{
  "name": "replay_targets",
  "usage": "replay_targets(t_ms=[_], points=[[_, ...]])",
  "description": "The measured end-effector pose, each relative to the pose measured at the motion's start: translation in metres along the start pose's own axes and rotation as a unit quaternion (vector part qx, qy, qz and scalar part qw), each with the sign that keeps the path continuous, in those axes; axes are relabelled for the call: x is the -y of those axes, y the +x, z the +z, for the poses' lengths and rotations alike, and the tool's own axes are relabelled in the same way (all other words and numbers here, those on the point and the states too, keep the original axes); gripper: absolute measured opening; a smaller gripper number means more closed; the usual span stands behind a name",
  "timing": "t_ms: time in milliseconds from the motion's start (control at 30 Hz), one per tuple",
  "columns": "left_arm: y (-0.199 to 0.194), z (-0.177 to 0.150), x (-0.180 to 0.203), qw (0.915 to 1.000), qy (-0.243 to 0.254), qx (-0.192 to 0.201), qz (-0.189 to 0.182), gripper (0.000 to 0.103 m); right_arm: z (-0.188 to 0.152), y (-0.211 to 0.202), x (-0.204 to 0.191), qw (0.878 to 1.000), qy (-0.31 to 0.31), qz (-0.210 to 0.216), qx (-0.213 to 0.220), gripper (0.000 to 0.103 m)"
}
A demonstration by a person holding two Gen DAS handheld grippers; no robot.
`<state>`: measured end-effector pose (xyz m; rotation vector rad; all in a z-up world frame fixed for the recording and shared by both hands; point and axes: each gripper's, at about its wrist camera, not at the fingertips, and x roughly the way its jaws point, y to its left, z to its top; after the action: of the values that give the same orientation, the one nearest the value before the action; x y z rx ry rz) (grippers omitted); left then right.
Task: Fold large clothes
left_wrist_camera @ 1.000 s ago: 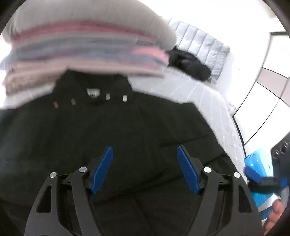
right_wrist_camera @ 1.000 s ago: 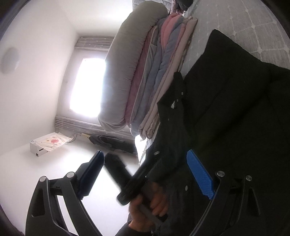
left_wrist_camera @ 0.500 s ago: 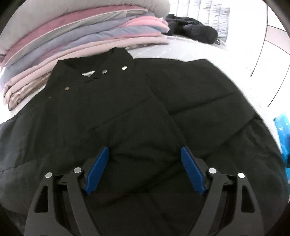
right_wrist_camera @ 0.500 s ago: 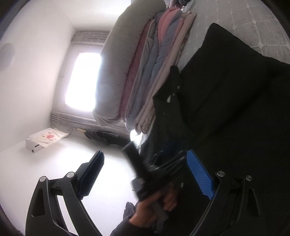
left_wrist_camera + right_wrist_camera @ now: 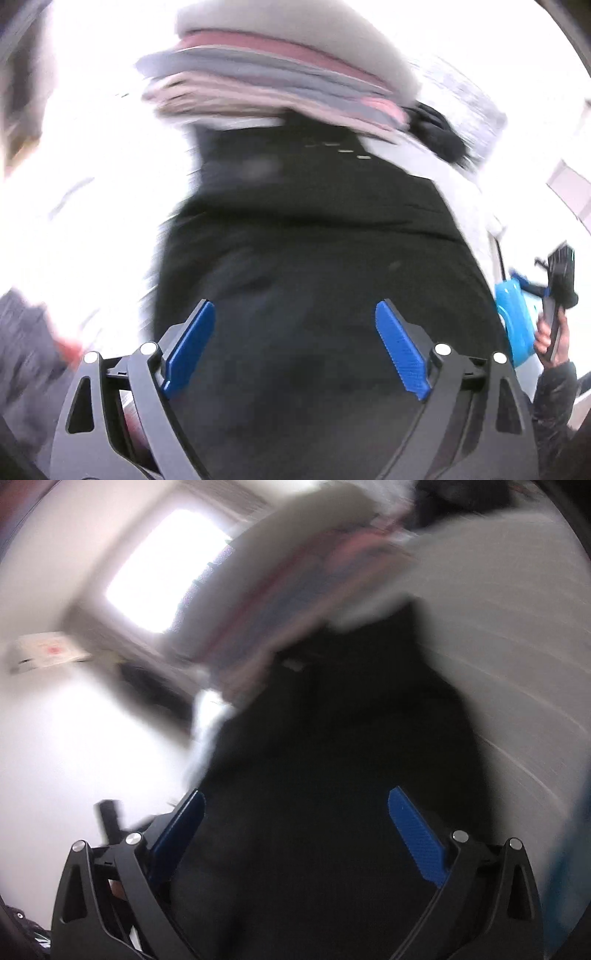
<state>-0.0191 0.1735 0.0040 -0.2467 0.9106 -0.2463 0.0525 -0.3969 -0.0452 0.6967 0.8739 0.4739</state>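
Observation:
A large black padded jacket (image 5: 317, 258) lies on a pale bed, its collar and snaps toward a stack of bedding; both views are motion-blurred. My left gripper (image 5: 295, 343) hangs above the jacket's lower part, blue pads wide apart and still opening, nothing between them. In the right wrist view the same jacket (image 5: 332, 775) fills the middle, and my right gripper (image 5: 295, 834) hovers over it, jaws wide and opening, gripping nothing. The right gripper (image 5: 554, 280) also shows at the right edge of the left wrist view, held by a hand (image 5: 546, 339).
A stack of folded pink, grey and lilac quilts (image 5: 280, 77) lies beyond the jacket's collar. Another dark garment (image 5: 439, 133) rests farther back on the bed. A bright window (image 5: 166, 568) and a white box (image 5: 44, 653) are on the left.
Both views have swung and blurred. The left gripper slid sideways along the jacket and its jaws spread wider. The right gripper rolled to face down the jacket, and the left hand left its view.

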Motion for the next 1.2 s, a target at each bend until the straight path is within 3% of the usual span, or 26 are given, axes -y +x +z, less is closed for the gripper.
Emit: replay_targets(t_ms=[133, 300, 367, 533, 633, 700, 767, 867, 1033, 1100, 1167, 1200], points=[[-0.030, -0.050, -0.069, 0.9964, -0.083, -0.018, 0.005, 0.085, -0.041, -0.025, 0.060, 0.996, 0.041, -0.058, -0.059, 0.096], [-0.036, -0.097, -0.105, 0.9853, -0.167, -0.031, -0.019, 0.085, -0.086, -0.025, 0.106, 0.986, 0.112, 0.000, -0.126, 0.096], [-0.030, -0.108, -0.108, 0.9811, -0.187, -0.040, -0.026, 0.085, -0.095, -0.019, 0.110, 0.982, 0.120, 0.004, -0.144, 0.096], [-0.007, -0.135, -0.100, 0.9709, -0.220, -0.069, -0.064, 0.085, -0.118, -0.004, 0.105, 0.971, 0.118, 0.058, -0.201, 0.096], [0.006, -0.150, -0.090, 0.9646, -0.232, -0.080, -0.097, 0.085, -0.130, -0.001, 0.097, 0.968, 0.104, 0.075, -0.214, 0.094], [0.014, -0.158, -0.085, 0.9591, -0.241, -0.092, -0.117, 0.085, -0.137, 0.001, 0.092, 0.967, 0.096, 0.074, -0.223, 0.080], [0.020, -0.163, -0.080, 0.9558, -0.245, -0.101, -0.127, 0.085, -0.142, 0.006, 0.088, 0.967, 0.092, 0.063, -0.229, 0.054], [0.026, -0.169, -0.078, 0.9558, -0.247, -0.102, -0.123, 0.088, -0.150, 0.001, 0.089, 0.970, 0.091, 0.068, -0.213, 0.043], [0.031, -0.184, -0.097, 0.9424, -0.284, -0.094, -0.149, 0.091, -0.156, -0.008, 0.092, 0.971, 0.096, 0.089, -0.198, 0.041], [0.033, -0.189, -0.103, 0.9335, -0.300, -0.093, -0.173, 0.091, -0.157, -0.011, 0.089, 0.971, 0.091, 0.104, -0.197, 0.041], [0.037, -0.191, -0.099, 0.9203, -0.304, -0.104, -0.224, 0.091, -0.158, -0.014, 0.087, 0.970, 0.088, 0.116, -0.196, 0.041], [0.035, -0.190, -0.092, 0.9207, -0.293, -0.106, -0.235, 0.091, -0.157, -0.014, 0.086, 0.970, 0.088, 0.117, -0.195, 0.042]])
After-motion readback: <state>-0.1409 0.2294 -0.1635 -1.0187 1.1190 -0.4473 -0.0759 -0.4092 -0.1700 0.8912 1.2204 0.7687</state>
